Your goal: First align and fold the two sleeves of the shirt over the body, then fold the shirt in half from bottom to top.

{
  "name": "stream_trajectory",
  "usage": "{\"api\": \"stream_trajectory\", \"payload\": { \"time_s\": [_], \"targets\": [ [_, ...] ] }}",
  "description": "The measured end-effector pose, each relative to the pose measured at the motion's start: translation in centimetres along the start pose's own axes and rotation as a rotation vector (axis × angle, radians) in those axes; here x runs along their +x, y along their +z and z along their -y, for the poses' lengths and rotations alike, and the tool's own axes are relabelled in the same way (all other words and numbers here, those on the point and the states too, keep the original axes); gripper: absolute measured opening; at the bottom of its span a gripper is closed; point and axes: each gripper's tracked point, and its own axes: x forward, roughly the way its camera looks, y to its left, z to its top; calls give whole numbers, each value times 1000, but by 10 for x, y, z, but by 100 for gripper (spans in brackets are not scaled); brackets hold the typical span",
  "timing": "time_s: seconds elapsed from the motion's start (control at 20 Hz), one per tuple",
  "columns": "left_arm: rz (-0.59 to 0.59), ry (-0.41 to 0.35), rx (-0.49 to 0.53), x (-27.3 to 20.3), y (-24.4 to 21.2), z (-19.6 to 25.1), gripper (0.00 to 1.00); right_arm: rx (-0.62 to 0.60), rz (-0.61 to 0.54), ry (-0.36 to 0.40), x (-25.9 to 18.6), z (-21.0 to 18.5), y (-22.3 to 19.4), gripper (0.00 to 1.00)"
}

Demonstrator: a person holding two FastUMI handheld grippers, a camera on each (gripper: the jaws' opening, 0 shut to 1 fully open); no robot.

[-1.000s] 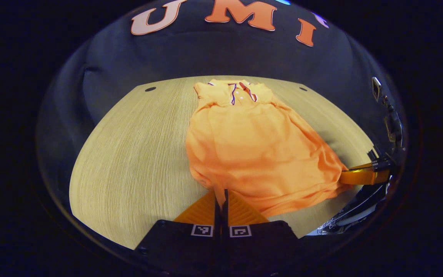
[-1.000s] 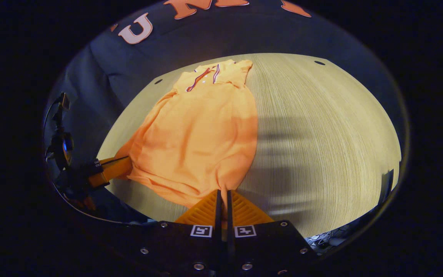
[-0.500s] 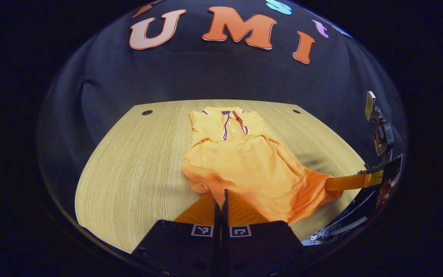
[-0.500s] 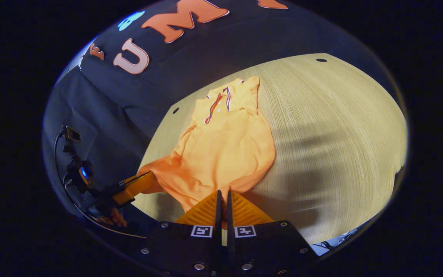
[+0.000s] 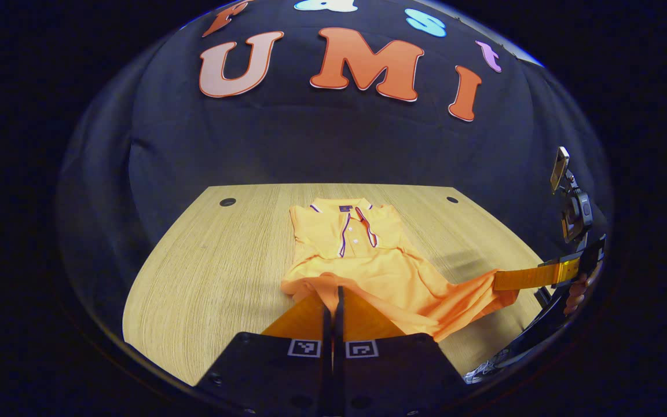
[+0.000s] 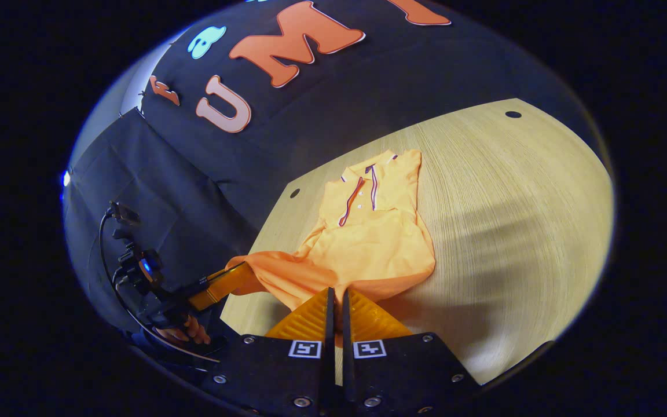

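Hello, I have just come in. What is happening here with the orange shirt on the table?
A person holds a gripper in each hand and is folding an orange polo shirt on a wooden table. The left gripper and the right gripper are each shut on a bottom corner of the shirt, and the hem hangs lifted between them. The collar end lies flat on the table with the sleeves already folded in. The bottom-to-top fold is not yet done.

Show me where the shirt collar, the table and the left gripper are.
shirt collar [image 5: 342, 213]: left gripper view, on the placket below the collar.
table [image 6: 519, 191]: right gripper view, bare wood right of the shirt.
left gripper [image 5: 333, 296]: left gripper view, between its fingertips at the hem.
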Motion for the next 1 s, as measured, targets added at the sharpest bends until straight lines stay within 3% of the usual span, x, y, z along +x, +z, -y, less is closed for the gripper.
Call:
{"api": "stream_trajectory", "payload": {
  "time_s": [0.15,0.6,1.0],
  "targets": [
    [25,-29,-15,14,30,-1,1,29,66,42,2,-11,35,6],
    [66,-111,32,82,107,-18,1,13,173,-27,38,-6,131,6],
    [75,-144,63,145,141,-34,1,-13,179,-87,88,1,185,6]
  ]
}}
